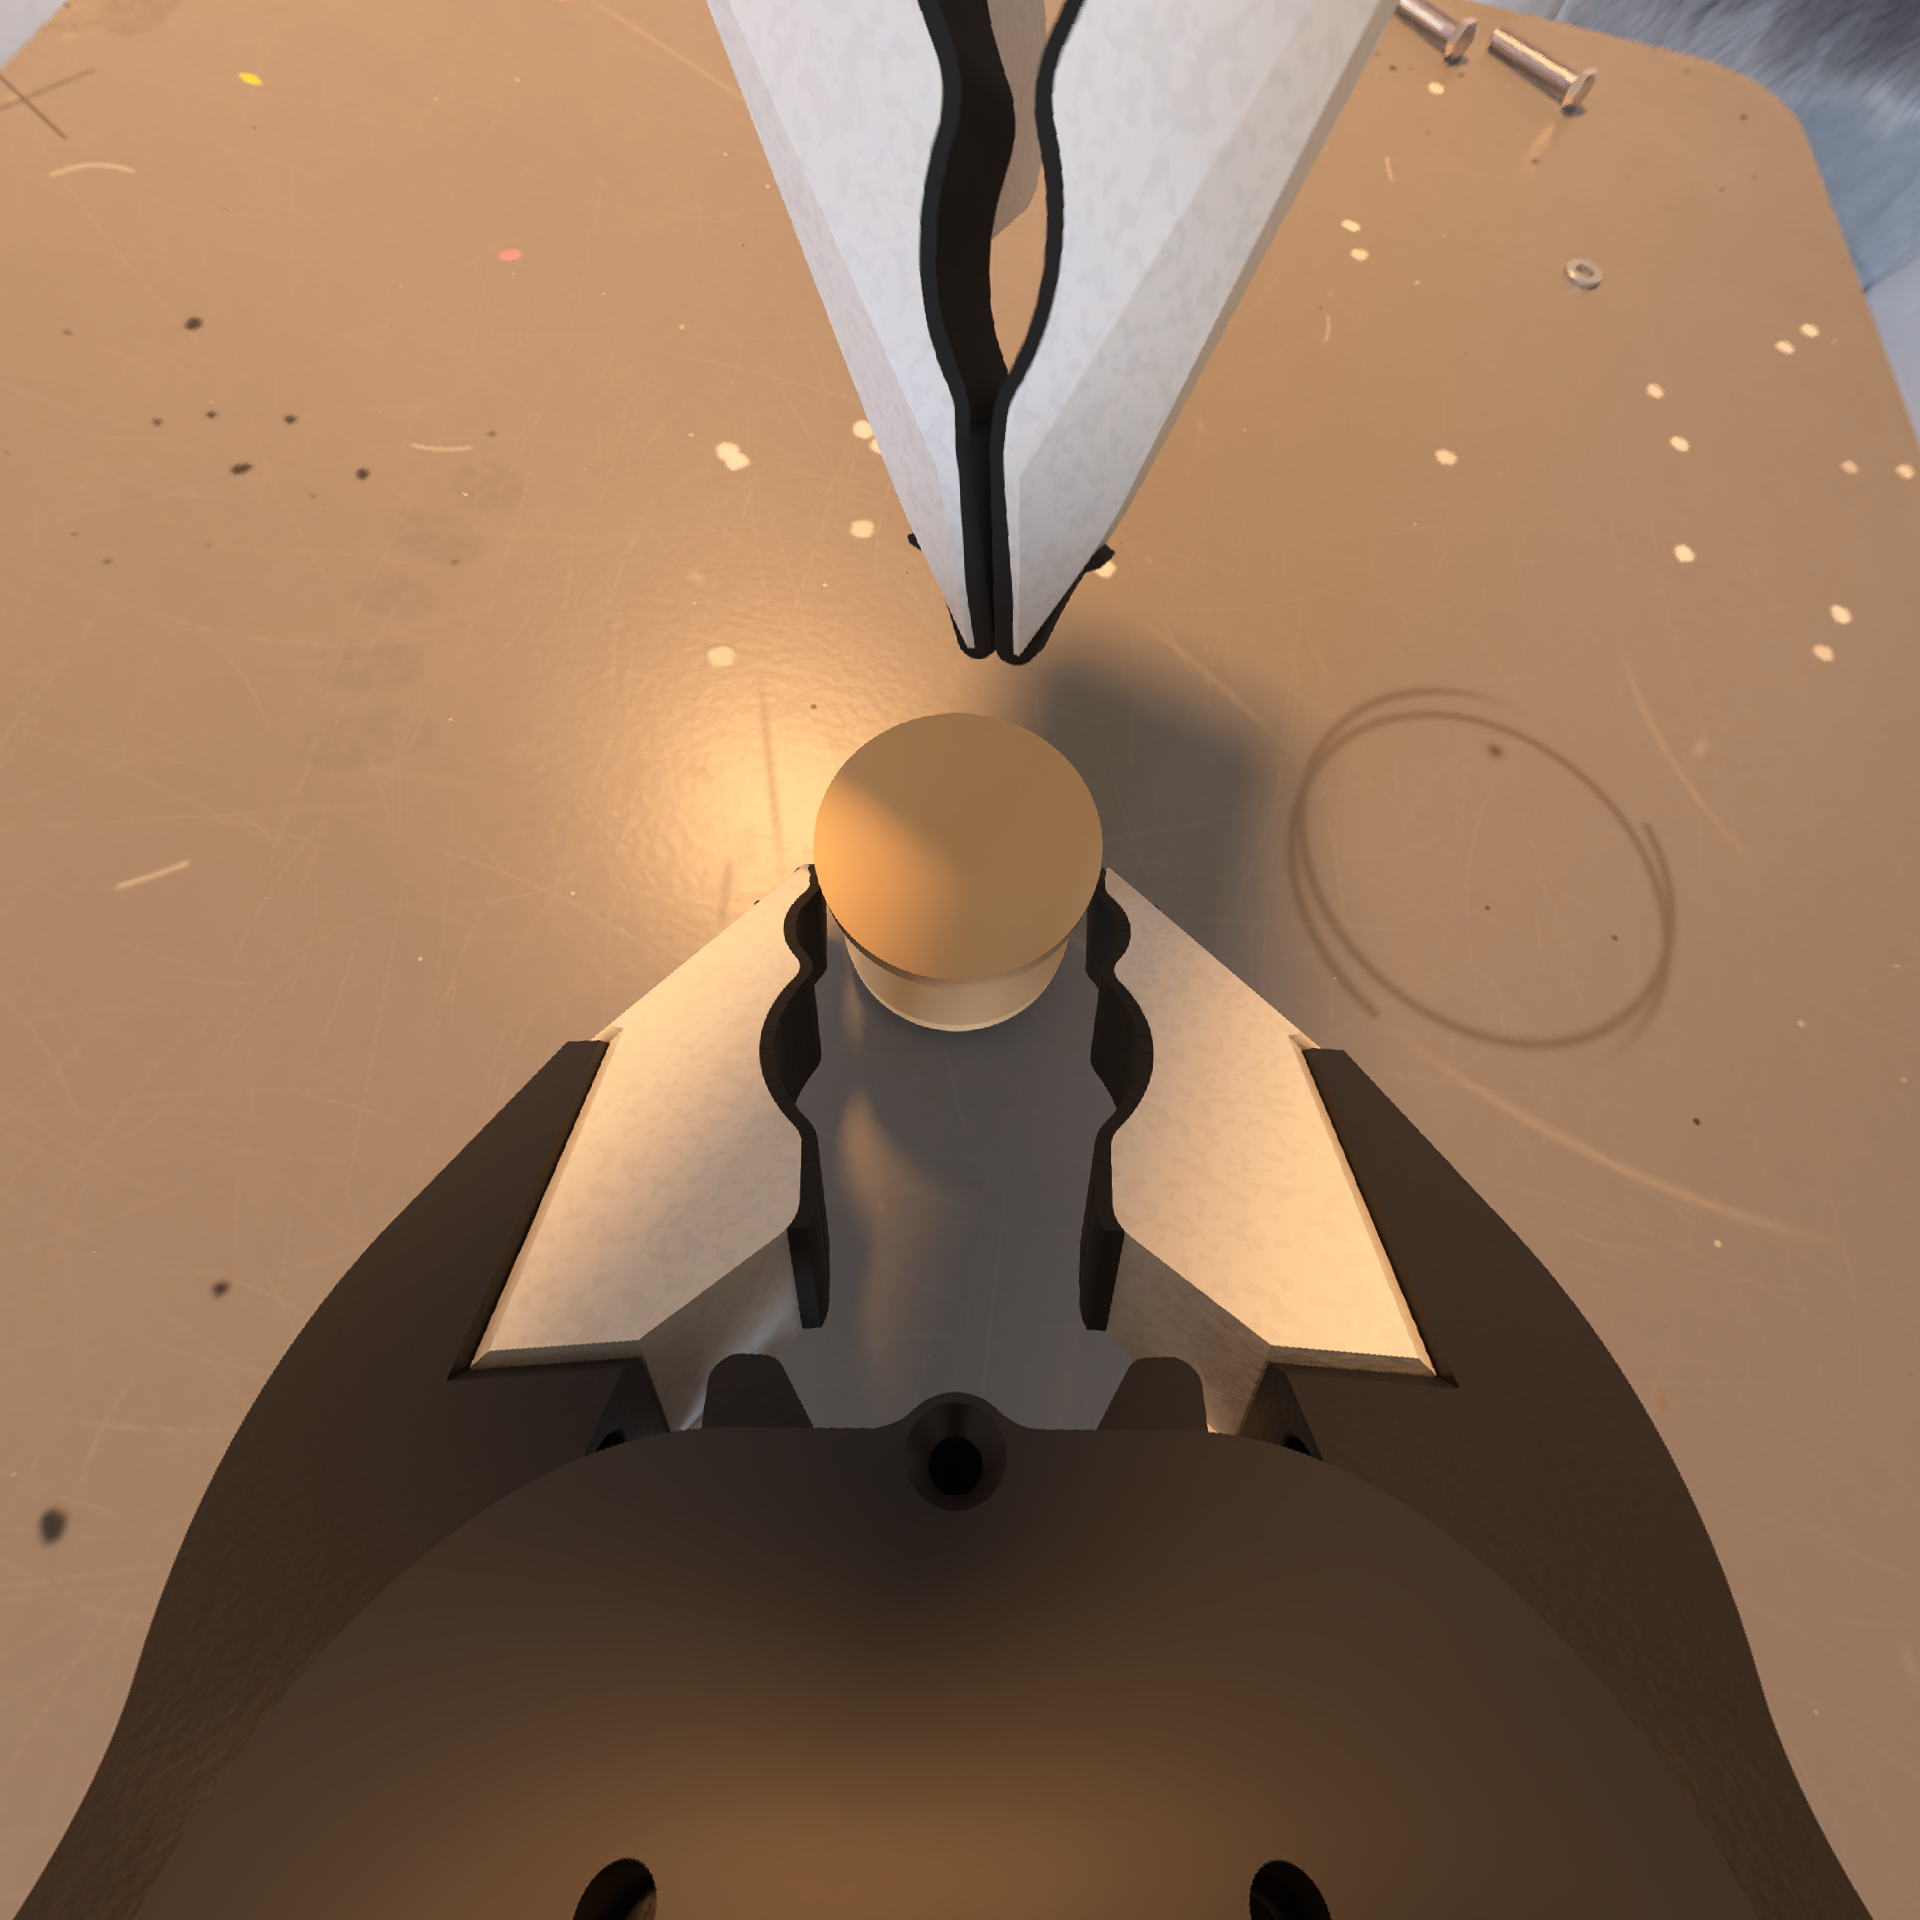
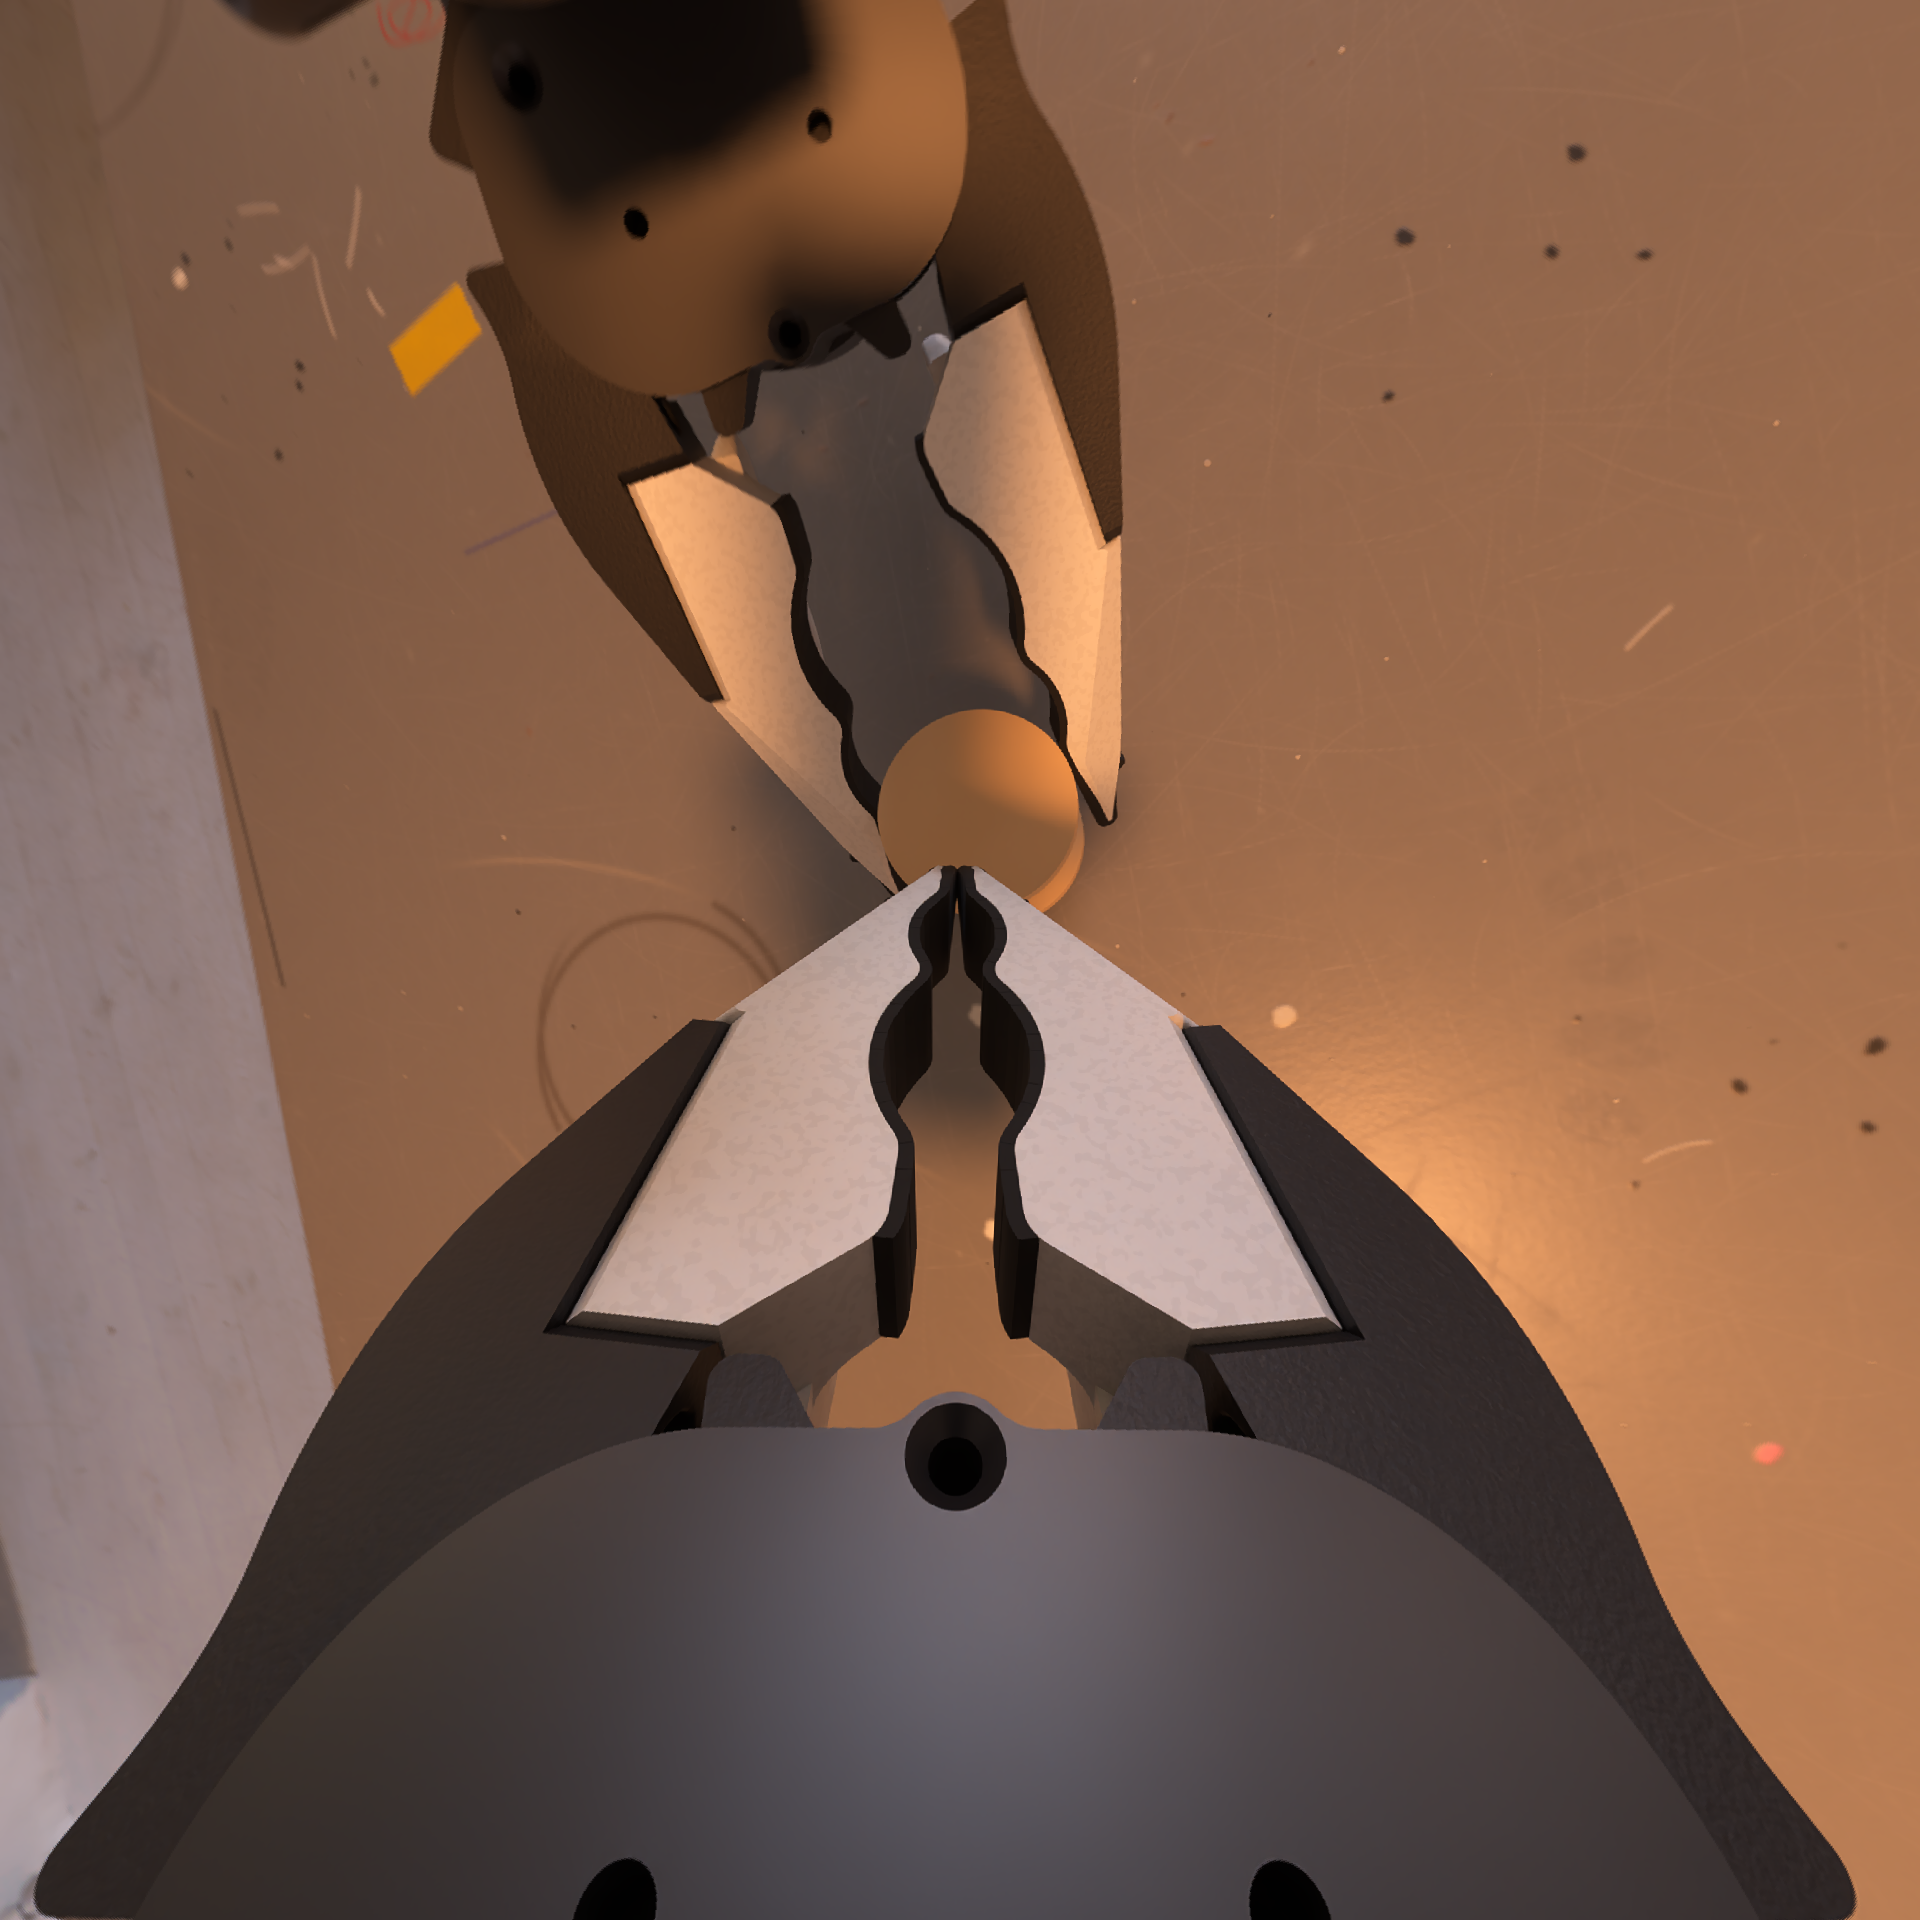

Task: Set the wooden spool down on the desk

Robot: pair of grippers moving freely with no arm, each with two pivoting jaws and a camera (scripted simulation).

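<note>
Left wrist view: wooden spool [image 1: 957, 868] pinched between fingertips of left gripper [image 1: 957, 883], round flange facing up, above scratched tan desk [image 1: 364, 675]; contact with desk impossible to tell. Just beyond spool, right gripper [image 1: 994, 646] pressed together, empty. Far beyond spool, two bolts [image 1: 1496, 47] lying on desk.

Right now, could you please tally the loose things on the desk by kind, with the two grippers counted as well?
Wooden spool: 1, between the left gripper's fingers
Metal bolts: 2, at the desk's far edge
Metal washer: 1
Yellow tape strip: 1
Grippers: 2, the left gripper and the right gripper
Total: 7
</note>
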